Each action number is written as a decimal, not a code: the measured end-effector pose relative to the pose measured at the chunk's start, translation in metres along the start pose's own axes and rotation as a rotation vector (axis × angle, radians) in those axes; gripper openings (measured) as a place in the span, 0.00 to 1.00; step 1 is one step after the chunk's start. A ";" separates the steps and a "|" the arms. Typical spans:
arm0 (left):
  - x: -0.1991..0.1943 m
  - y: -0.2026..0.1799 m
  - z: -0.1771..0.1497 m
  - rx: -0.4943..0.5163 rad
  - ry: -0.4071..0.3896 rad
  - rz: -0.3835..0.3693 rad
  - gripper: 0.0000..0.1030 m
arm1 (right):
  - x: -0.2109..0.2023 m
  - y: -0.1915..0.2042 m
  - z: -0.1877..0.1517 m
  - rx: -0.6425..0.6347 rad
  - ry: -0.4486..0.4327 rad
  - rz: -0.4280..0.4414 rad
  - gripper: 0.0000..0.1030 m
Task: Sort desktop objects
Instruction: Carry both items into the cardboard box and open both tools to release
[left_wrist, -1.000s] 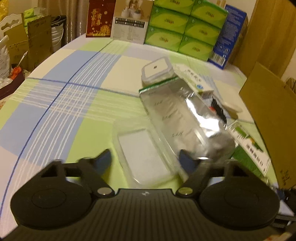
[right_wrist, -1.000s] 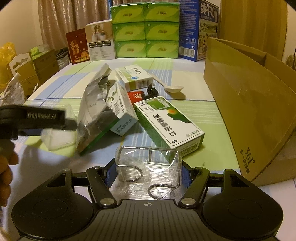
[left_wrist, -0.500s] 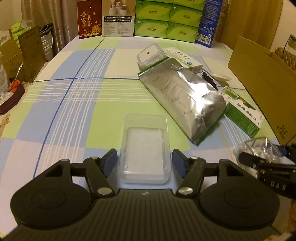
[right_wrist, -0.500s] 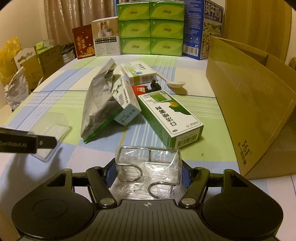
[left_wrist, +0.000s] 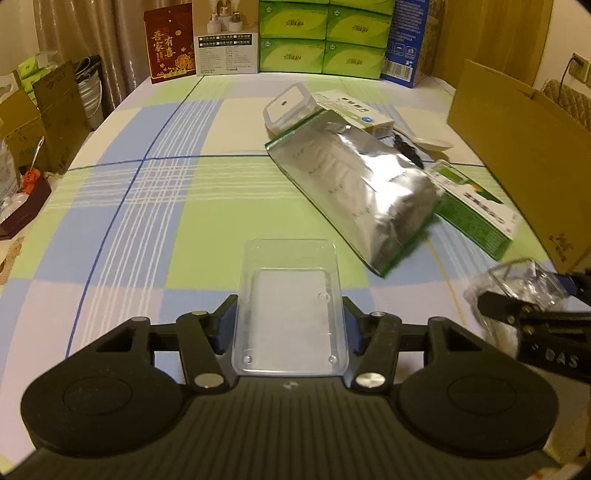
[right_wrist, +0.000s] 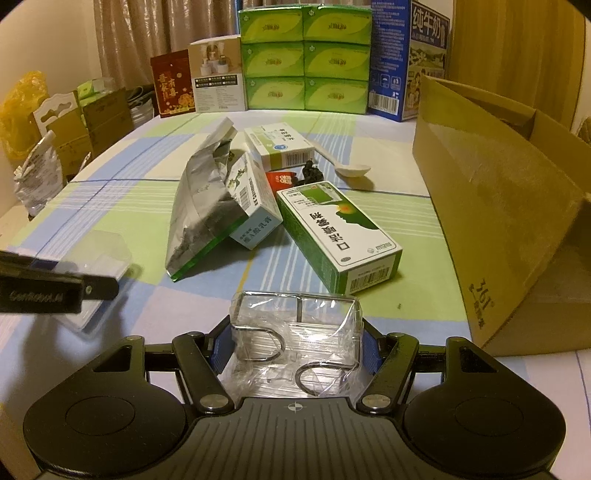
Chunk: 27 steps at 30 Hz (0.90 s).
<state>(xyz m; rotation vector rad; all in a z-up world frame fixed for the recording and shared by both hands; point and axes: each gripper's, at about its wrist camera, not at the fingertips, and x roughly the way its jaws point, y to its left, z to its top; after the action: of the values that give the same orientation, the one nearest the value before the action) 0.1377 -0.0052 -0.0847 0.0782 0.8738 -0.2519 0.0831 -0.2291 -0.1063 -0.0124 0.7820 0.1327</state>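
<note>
A clear plastic tray (left_wrist: 290, 295) sits lengthwise between the fingers of my left gripper (left_wrist: 288, 325), which is shut on its two long sides, low over the checked tablecloth (left_wrist: 155, 206). My right gripper (right_wrist: 295, 339) is shut on a plastic-wrapped clear rack with wire hooks (right_wrist: 295, 321), near the table's front edge. In the left wrist view that rack (left_wrist: 517, 284) shows at the far right. In the right wrist view the tray (right_wrist: 103, 254) and a left finger (right_wrist: 99, 288) show at the left. A silver foil bag (left_wrist: 362, 192) lies between them, propped on a box (right_wrist: 255, 206).
A green-and-white box (right_wrist: 336, 236), a white box (right_wrist: 280, 147), a white spoon (right_wrist: 351, 170) and a white-lidded container (left_wrist: 288, 107) lie mid-table. An open cardboard box (right_wrist: 498, 206) stands at the right. Green tissue boxes (right_wrist: 303, 59) and a blue carton (right_wrist: 406, 62) line the back.
My left gripper swung from the foil bag to line up with the clear tray, and its fingers closed onto the tray's sides. My right gripper kept hold of the wrapped rack, hardly moving.
</note>
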 end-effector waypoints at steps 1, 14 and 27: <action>-0.005 -0.002 -0.003 -0.004 -0.001 -0.004 0.50 | -0.003 0.000 -0.001 0.001 -0.001 0.000 0.61; -0.061 -0.042 0.005 0.009 -0.056 -0.063 0.50 | -0.063 -0.017 0.021 0.013 -0.136 -0.026 0.61; -0.082 -0.173 0.094 0.177 -0.185 -0.245 0.50 | -0.132 -0.132 0.084 0.090 -0.340 -0.192 0.61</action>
<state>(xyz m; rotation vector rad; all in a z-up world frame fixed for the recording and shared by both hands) 0.1143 -0.1731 0.0449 0.1103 0.6753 -0.5574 0.0656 -0.3701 0.0407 0.0195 0.4434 -0.0823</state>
